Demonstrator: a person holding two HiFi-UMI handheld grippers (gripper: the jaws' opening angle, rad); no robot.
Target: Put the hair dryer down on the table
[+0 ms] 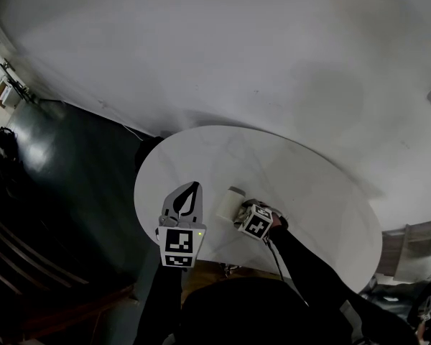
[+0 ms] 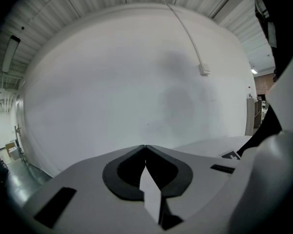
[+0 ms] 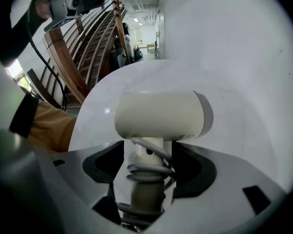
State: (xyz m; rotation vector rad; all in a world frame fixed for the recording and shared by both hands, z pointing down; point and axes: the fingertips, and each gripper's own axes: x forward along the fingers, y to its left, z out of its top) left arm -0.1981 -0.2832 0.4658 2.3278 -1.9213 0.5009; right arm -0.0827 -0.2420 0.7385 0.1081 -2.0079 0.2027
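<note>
Straddling the dryer [image 3: 161, 115], the right gripper's [image 3: 147, 152] fingers stand wide, gripping nothing; withdrawing could snag its coiled cord [image 3: 147, 169], toppling it across the table [image 1: 309, 185]; left gripper [image 2: 145, 150] pinched together, empty

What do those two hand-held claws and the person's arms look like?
The left gripper and right gripper are light grey plastic with dark pads. Each bears a cube with black-and-white square markers. Sleeves are black; a thin dark cable follows the right one.

Cream hair dryer [image 3: 161, 113] w/ grey cord coiled round its handle lies on round white table [image 1: 309, 192] nr the front edge, barrel crosswise, handle twd person
</note>
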